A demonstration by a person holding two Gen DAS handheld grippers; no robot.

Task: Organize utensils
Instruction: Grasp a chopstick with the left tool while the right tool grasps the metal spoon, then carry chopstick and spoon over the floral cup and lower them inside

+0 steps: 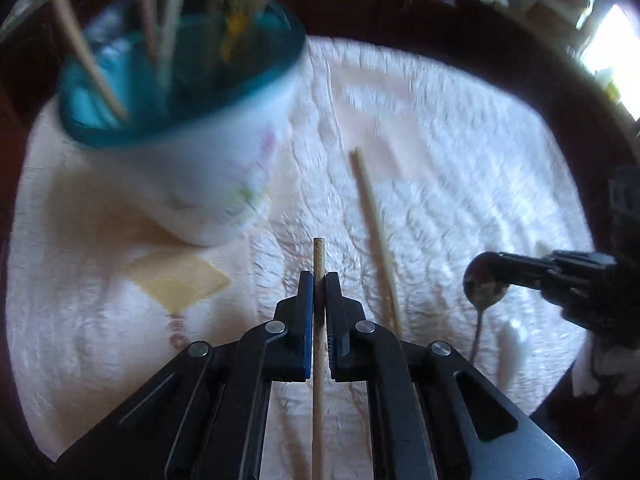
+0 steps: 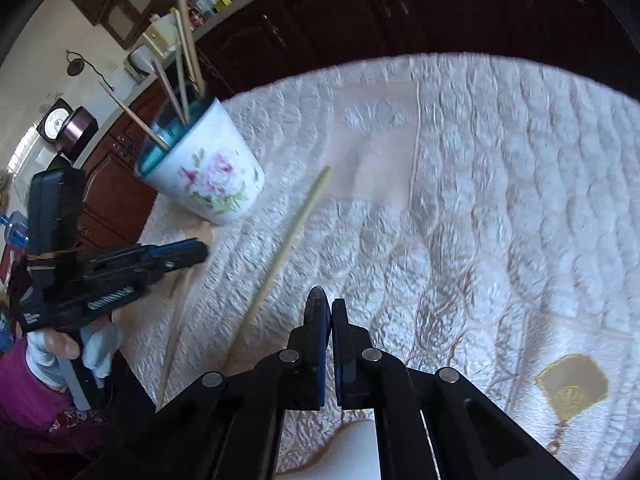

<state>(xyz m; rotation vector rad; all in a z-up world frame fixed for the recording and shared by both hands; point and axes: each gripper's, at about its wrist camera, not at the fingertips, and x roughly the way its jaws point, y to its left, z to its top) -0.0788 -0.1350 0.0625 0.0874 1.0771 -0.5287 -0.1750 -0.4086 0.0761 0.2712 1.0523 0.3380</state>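
My left gripper (image 1: 319, 285) is shut on a wooden chopstick (image 1: 318, 252), whose tip pokes out past the pads. In the right wrist view this gripper (image 2: 200, 249) is at the left, with the chopstick (image 2: 175, 330) slanting down from it. A white floral cup (image 1: 208, 184) with a blue inside holds several chopsticks and stands just beyond; the cup (image 2: 208, 172) is upright. Another chopstick (image 1: 376, 236) lies loose on the cloth (image 2: 288, 240). My right gripper (image 2: 330, 309) is shut on a metal spoon (image 1: 483, 286), whose handle hangs down; the right gripper (image 1: 507, 263) is at the right.
A white quilted cloth (image 2: 500, 184) with yellow patches covers the round dark-wood table (image 1: 576, 128). A small blurred white object (image 1: 512, 344) lies near the spoon. Dark cabinets (image 2: 360, 12) stand behind. A gloved hand and magenta sleeve (image 2: 36, 380) are at the left edge.
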